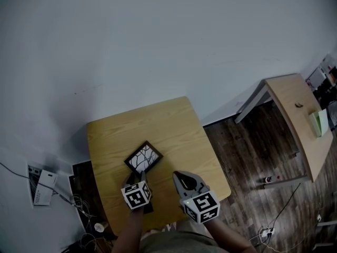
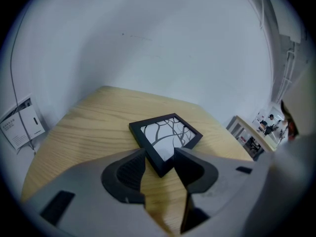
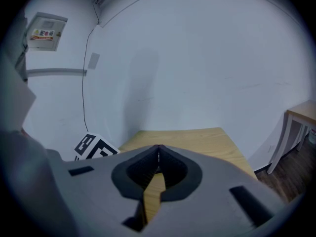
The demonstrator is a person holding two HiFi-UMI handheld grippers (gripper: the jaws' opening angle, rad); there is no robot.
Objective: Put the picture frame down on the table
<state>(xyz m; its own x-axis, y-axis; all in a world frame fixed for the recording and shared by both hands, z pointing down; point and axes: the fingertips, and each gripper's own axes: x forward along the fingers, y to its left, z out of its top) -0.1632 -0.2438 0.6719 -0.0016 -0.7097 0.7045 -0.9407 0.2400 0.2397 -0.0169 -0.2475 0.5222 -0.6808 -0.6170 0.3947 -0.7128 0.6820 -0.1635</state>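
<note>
The black picture frame [image 1: 143, 157], with a white picture of dark branches, lies flat on the wooden table [image 1: 158, 120]. In the left gripper view the picture frame [image 2: 165, 132] points its near corner into the gap of my left gripper [image 2: 159, 157]. Its jaws stand wide on either side of that corner without pressing it. From the head view my left gripper [image 1: 135, 177] sits just behind the frame. My right gripper [image 1: 179, 176] hovers to the right of the frame, apart from it. In its own view my right gripper [image 3: 158, 150] has its tips together with nothing between them.
A second wooden table [image 1: 295, 115] stands at the right with a green item [image 1: 318, 123] on it. A white box [image 1: 45, 186] and cables lie on the floor at the left. A power strip [image 1: 268, 231] lies on the dark floor at lower right.
</note>
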